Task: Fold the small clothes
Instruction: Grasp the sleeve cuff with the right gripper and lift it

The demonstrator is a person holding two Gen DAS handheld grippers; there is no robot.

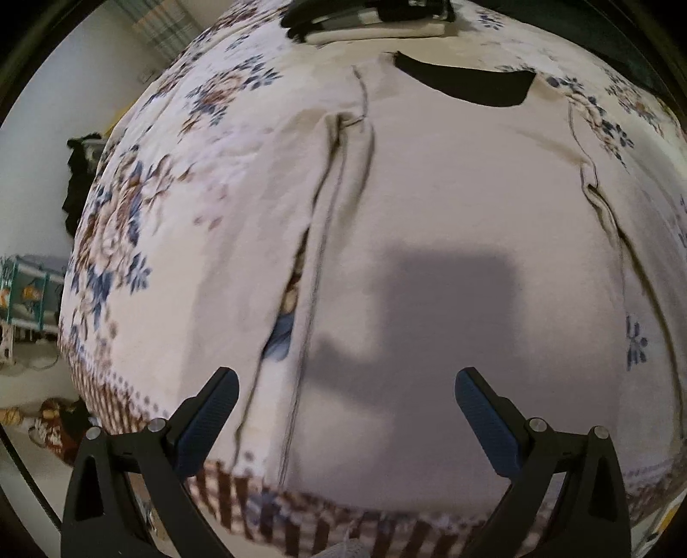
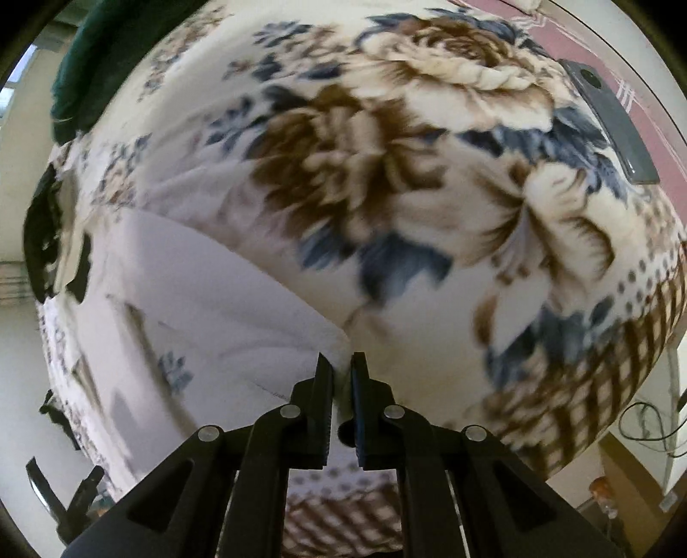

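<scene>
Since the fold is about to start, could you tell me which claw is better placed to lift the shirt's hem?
Right: its claw is shut on the white shirt corner; left claw is open.

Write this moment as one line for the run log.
left gripper: open above white garment | right gripper: shut on garment corner | surface: floral blanket

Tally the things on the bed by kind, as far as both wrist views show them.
Cream shirt spread flat: 1
Folded clothes pile at the far edge: 1
Dark green cloth: 1
Grey remote: 1
Floral blanket underneath: 1
Total: 5
</scene>
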